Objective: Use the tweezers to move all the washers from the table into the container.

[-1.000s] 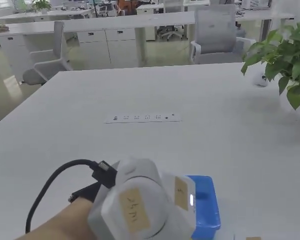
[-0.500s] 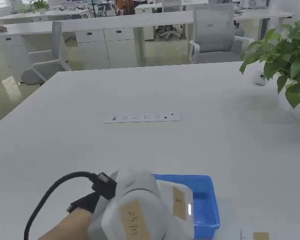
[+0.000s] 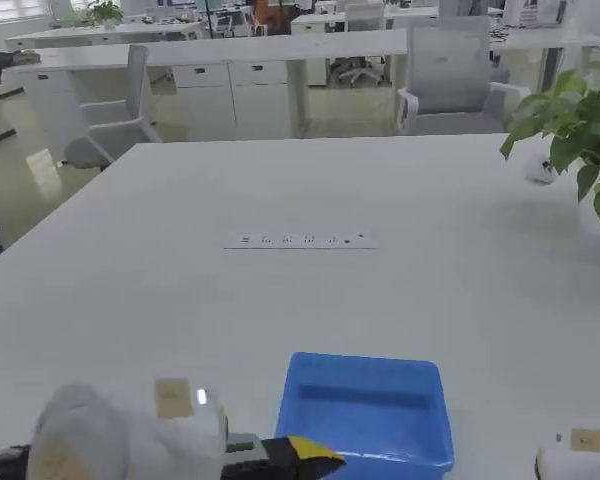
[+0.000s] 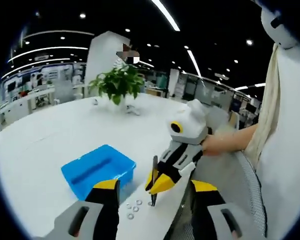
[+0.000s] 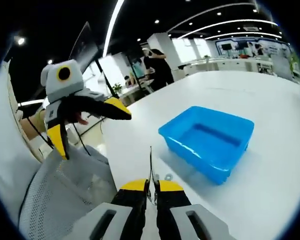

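The blue container [image 3: 365,410] stands on the white table [image 3: 280,300] near its front edge. My left gripper [image 3: 310,458] comes in low at the left of it, and a corner of the right gripper [image 3: 580,462] shows at the bottom right. In the left gripper view my left gripper [image 4: 155,192] is open and holds nothing. Beyond it lie a few small washers [image 4: 134,208], with the container [image 4: 97,170] behind. Just above them hang the tweezers [image 4: 153,180], tips down. My right gripper [image 5: 151,187] is shut on the tweezers [image 5: 151,167], near a washer [image 5: 168,176] and the container [image 5: 210,137].
A power strip [image 3: 302,240] lies flat mid-table. A leafy plant [image 3: 580,140] stands at the table's right edge. Grey chairs [image 3: 450,80] and other desks are beyond the far edge. A mesh chair back [image 5: 65,195] is close to the table's front edge.
The left gripper has dropped low and to the left in the head view, uncovering the whole blue container. The head camera has shifted slightly.
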Demonstrator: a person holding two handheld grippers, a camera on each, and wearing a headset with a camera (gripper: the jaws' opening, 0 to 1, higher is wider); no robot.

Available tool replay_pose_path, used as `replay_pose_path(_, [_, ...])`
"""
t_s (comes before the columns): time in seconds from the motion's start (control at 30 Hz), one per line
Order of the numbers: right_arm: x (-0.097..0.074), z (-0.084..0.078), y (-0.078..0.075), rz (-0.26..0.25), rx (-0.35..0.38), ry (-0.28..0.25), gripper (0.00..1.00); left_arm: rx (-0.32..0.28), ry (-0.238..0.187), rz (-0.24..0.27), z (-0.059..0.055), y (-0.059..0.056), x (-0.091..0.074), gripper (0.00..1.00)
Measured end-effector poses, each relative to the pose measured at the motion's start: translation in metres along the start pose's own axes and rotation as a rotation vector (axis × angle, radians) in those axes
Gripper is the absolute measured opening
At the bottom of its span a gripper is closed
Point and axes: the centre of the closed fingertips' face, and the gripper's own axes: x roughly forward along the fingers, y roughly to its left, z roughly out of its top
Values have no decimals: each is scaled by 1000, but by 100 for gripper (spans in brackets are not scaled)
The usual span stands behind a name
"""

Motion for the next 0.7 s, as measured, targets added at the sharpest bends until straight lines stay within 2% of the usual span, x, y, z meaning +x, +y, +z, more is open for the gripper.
replay_pose_path(0.07, [-2,1,-1,-4,12,-10,2,-47,-73,75,2,11,-11,68])
replay_pose_path(0.1, [-4,2,-2,-6,19,-18,2,-71,-104,132,1,19,-18,72])
replay_pose_path(0.13, [-5,3,-2,-6,26,-29,2,-68,-113,160,-1,22,-22,75])
replay_pose_path(0.17, [-7,5,-3,-7,30,-43,3,-48,-132,211,-1,29,-28,77])
replay_pose_path(0.23, [-12,10,-3,2,43,-72,3,-46,-181,292,1,37,-38,80])
replay_pose_path(0.27, [-16,14,-4,-4,51,-91,3,-49,-191,305,2,38,-40,85])
replay_pose_path(0.37, [-27,23,-10,-31,65,-129,3,-68,-290,438,9,54,-54,93])
replay_pose_path(0.4, [-29,24,-11,-38,64,-136,3,-70,-307,460,9,57,-56,96])
replay_pose_path(0.43, [-34,30,-13,-57,61,-147,3,-71,-309,487,7,61,-58,98])
replay_pose_path(0.5, [-43,39,-18,-95,54,-166,3,-56,-280,572,0,71,-64,99])
replay_pose_path(0.53, [-48,46,-21,-118,50,-184,3,-16,-275,609,0,76,-68,99])
replay_pose_path(0.57, [-51,50,-23,-134,48,-192,3,-12,-271,631,0,79,-70,99])
replay_pose_path(0.7, [-59,68,-31,-189,31,-211,3,2,-291,656,2,80,-75,99])
